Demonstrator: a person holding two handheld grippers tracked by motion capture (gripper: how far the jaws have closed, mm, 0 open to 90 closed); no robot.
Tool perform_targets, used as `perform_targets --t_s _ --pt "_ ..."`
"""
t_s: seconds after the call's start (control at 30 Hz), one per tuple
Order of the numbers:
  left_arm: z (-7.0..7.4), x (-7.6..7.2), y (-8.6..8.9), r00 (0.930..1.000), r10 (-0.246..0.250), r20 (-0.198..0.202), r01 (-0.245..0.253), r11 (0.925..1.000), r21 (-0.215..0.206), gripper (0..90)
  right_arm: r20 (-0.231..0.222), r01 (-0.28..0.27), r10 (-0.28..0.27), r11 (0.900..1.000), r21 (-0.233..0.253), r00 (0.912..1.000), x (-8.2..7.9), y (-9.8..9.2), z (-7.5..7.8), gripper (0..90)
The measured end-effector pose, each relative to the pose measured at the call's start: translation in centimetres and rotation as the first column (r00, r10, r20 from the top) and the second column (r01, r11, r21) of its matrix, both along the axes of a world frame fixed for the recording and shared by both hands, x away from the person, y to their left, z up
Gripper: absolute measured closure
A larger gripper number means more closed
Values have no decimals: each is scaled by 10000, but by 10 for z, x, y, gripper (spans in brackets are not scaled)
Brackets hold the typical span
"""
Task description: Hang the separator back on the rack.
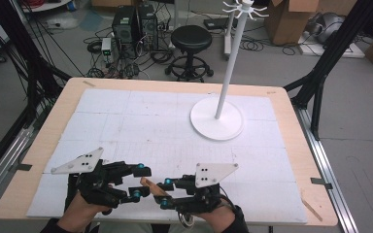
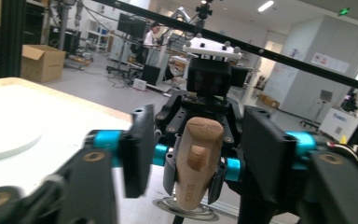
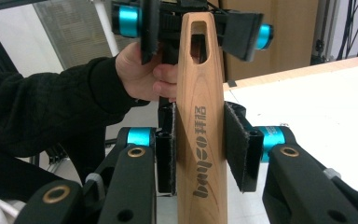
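Note:
A light wooden handle with a slot near its tip and dark printed letters runs between both grippers near the table's front edge. My right gripper is shut on the handle's middle, with both padded jaws pressed to its sides. My left gripper stands open around the handle's tip, with a gap on each side. In the high view the handle bridges the left gripper and the right gripper, which face each other. A round metal part shows under the handle's far end.
A white stand with a round base and a tall pole topped with hooks is at the back right of the white mat. Beyond the table are a black stool, computer towers and cardboard boxes.

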State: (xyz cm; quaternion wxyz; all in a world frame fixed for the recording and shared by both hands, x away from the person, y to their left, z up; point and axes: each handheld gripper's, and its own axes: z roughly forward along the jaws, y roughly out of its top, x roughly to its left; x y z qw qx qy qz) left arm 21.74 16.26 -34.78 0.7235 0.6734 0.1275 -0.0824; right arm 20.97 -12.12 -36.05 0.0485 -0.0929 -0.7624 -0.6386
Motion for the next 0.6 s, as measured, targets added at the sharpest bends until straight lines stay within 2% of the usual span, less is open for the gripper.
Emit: perform_targets --t_s 0.23,0.43,0.6 --pt "-2 0 -2 9997 -220 -47 219 9996 -161 556 -143 -171 174 9997 195 9997 -1 1 0 669" --pt "-2 -1 -3 9988 -475 82 477 9985 -255 631 -126 -237 240 9994 249 9996 -1 2 0 668" --pt "-2 -2 -2 9987 -467 196 472 9986 -242 676 -165 -360 365 9989 303 9992 -1 3 0 668"
